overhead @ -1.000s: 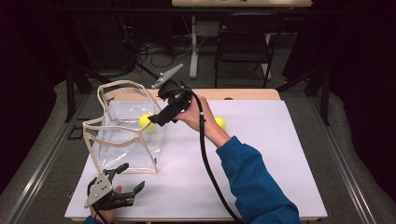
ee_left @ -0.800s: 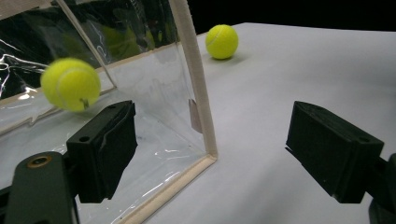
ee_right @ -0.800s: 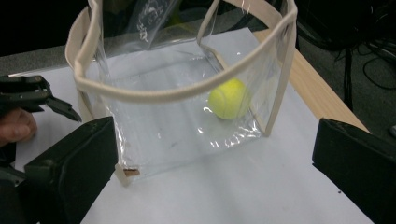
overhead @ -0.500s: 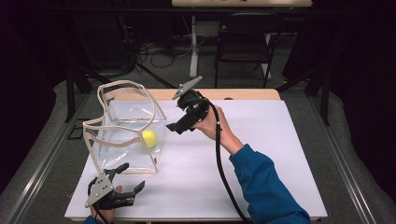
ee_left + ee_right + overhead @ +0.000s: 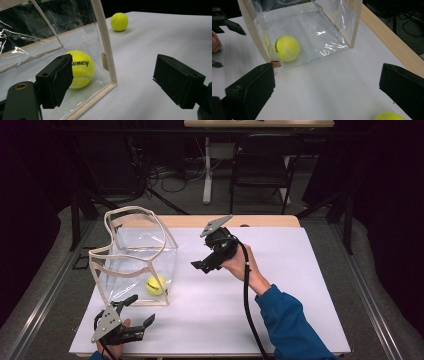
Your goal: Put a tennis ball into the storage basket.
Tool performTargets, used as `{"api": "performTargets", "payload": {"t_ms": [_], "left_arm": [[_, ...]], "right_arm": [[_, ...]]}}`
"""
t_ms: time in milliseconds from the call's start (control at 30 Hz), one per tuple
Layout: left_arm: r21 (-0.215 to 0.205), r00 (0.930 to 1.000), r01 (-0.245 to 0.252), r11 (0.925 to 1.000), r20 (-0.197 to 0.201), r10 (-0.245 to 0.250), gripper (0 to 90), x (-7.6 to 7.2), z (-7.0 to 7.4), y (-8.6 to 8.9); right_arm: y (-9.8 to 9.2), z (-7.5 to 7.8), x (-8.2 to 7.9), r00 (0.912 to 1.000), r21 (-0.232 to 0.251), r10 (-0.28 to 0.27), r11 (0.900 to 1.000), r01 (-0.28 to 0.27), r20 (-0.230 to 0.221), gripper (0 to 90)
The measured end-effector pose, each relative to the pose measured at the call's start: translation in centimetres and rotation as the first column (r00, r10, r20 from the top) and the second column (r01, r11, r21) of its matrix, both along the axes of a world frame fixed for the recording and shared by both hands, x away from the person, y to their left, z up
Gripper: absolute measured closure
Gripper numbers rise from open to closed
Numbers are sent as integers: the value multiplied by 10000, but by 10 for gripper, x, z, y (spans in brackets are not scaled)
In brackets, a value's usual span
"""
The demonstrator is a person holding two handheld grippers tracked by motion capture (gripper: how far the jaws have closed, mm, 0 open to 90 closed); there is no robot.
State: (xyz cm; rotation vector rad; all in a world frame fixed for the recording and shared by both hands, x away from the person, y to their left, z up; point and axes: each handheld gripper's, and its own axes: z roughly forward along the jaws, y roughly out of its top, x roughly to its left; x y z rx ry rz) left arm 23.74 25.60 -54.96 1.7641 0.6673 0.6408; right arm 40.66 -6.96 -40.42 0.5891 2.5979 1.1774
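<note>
A clear plastic bag (image 5: 134,251) with beige trim stands open on the left of the white table (image 5: 295,290). One yellow tennis ball (image 5: 155,284) lies on its floor near the front right corner, also seen through the wall (image 5: 79,69) (image 5: 286,48). A second tennis ball (image 5: 119,21) (image 5: 390,116) rests on the table beyond the bag. My right gripper (image 5: 200,266) (image 5: 327,92) hovers right of the bag, open and empty. My left gripper (image 5: 142,309) (image 5: 120,80) rests open at the bag's front corner, holding nothing.
A wooden strip (image 5: 260,221) runs along the table's far edge. Behind it stand a black chair (image 5: 262,165) and a white table leg (image 5: 207,170). Metal rails (image 5: 367,285) flank the table on the floor. The right gripper's cable (image 5: 248,305) trails over the table.
My right gripper held a tennis ball over the bag, let it go and drew back to the right. The ball dropped and now lies on the bag's floor. The left gripper stayed put.
</note>
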Motion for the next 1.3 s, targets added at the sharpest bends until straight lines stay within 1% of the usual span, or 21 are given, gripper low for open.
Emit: {"api": "performTargets", "payload": {"t_ms": [167, 200, 267, 367, 400, 467, 500, 533, 767, 933, 1000, 1100, 1200, 1300], "left_arm": [[-8, 10000, -3, 10000, -1, 3, 159, 0, 0, 0], [-13, 10000, -12, 10000, 5, 12, 159, 0, 0, 0], [-7, 10000, -10, 10000, -4, 10, 159, 0, 0, 0], [-10, 10000, -26, 10000, -26, 26, 159, 0, 0, 0], [-100, 10000, -73, 9999, -65, 72, 159, 1, -1, 1], [-98, 10000, -76, 9999, -54, 75, 159, 0, 0, 1], [-98, 10000, -76, 9999, -54, 75, 159, 0, 0, 1], [-18, 10000, -22, 10000, -24, 22, 159, 0, 0, 0], [6, 10000, -14, 10000, -14, 14, 159, 0, 0, 0], [58, 10000, -24, 10000, -53, 24, 159, 0, -2, 1], [80, 10000, -53, 10000, -56, 54, 159, 0, -2, 0], [101, 10000, -68, 9999, -48, 68, 159, 0, -2, 0], [109, 9999, -81, 9999, -81, 82, 159, 1, -3, 0], [125, 9999, -78, 9999, -70, 79, 159, 1, -3, 0]], "right_arm": [[-8, -8, -2, 9999, 11, -141, 9999, 141, 15, 0], [-11, -11, -3, 9998, 27, -183, 9998, 183, 16, 0], [-13, -13, -4, 9998, 32, -214, 9998, 214, -5, 0], [-18, -21, -6, 9996, 104, -245, 9996, 246, -110, 0], [-18, -23, -7, 9996, 81, -259, 9996, 260, -137, 0], [-19, -28, -8, 9994, 168, -227, 9996, 231, -242, 0], [-19, -28, -8, 9994, 168, -227, 9996, 231, -242, 0], [-21, -32, -10, 9993, 179, -245, 9995, 250, -283, 0], [-29, -45, -19, 9994, 269, -141, 9995, 150, -323, 0], [-39, -60, -26, 9990, 373, -135, 9992, 151, -427, 0], [-44, -68, -27, 9978, 436, -181, 9988, 209, -633, 0], [-51, -78, -28, 9972, 499, -237, 9984, 273, -712, 0], [-59, -85, -31, 9956, 592, -389, 9973, 441, -852, 1], [-65, -90, -33, 9951, 584, -487, 9968, 539, -866, 2]]}}
